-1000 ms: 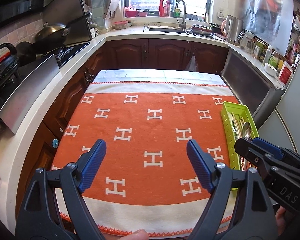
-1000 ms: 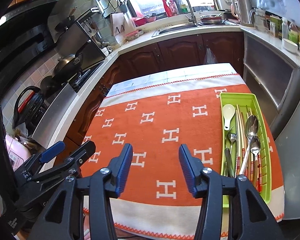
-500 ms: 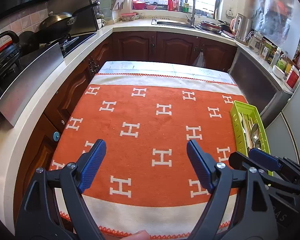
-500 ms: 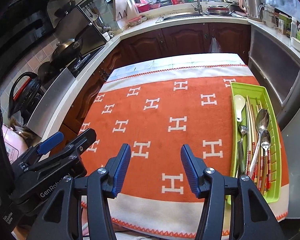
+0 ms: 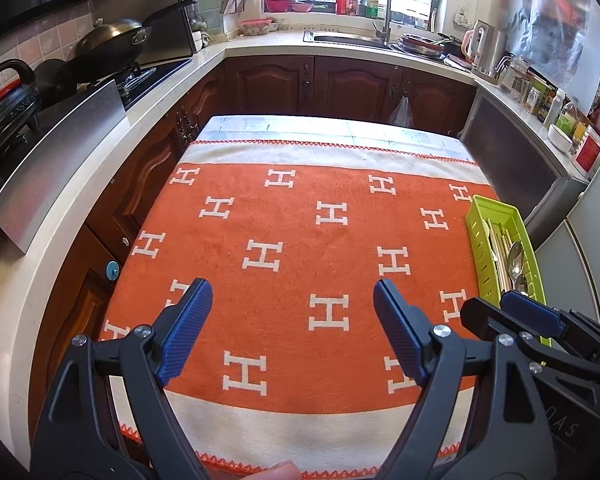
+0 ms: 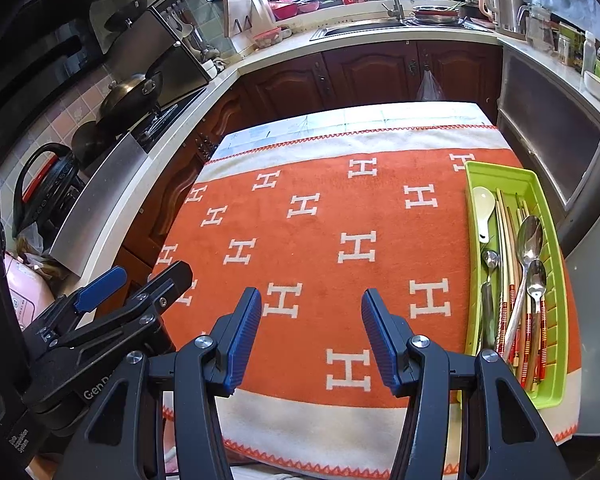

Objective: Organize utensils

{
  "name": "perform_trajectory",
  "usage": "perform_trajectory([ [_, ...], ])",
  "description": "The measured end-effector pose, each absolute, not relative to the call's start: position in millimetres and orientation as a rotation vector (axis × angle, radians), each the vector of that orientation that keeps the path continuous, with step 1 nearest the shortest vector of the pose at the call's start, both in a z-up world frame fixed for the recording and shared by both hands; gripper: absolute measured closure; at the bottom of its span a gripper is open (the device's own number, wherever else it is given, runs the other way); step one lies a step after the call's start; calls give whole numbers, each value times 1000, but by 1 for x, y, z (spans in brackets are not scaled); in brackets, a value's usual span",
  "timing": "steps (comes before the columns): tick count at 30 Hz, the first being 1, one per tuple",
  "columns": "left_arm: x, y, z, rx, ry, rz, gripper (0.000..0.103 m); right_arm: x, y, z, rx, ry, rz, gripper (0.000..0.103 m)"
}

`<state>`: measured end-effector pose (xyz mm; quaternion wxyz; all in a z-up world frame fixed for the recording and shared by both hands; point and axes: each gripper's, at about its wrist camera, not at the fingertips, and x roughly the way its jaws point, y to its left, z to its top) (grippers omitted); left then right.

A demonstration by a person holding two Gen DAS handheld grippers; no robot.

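Two tools, both empty, hang at six o'clock over the near edge of the counter: the left tool [image 5: 288, 332] with its blue pads set wide apart, nothing between them; the right tool [image 6: 310, 336] with a narrower gap, likewise gripping nothing. One fingertip [image 5: 278, 472] of the person shows at the very bottom of the left view. Beneath both lies one orange cloth [image 6: 320, 240] patterned with white H marks, cream-bordered, covering the counter; its middle carries no loose utensils. At three o'clock in the right view, along the cloth's right edge, stands one green tray [image 6: 470, 280] holding the utensils: a white ceramic spoon [image 6: 483, 210] at the far end, several chopsticks [image 6: 508, 264] laid lengthwise, two metal spoons [image 6: 530, 240], a smaller spoon [image 6: 490, 258] beside them. Pieces overlap; how they are sorted cannot be told. Farther, at twelve o'clock, a sink with tap [image 5: 384, 4] under the window; at ten o'clock a wok [image 5: 108, 38] on the stove. Judged status: all visible utensils sit in the tray, so gathering looks complete; arranging within it may remain.
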<state>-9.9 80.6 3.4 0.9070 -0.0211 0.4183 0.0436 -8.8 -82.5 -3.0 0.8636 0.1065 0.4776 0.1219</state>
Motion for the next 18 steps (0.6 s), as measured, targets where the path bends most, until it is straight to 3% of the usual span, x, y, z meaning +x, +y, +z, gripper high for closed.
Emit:
perform_trajectory([
  [18, -9, 83, -2, -41, 883, 79, 22, -8, -83, -8, 231, 1004, 250, 50],
])
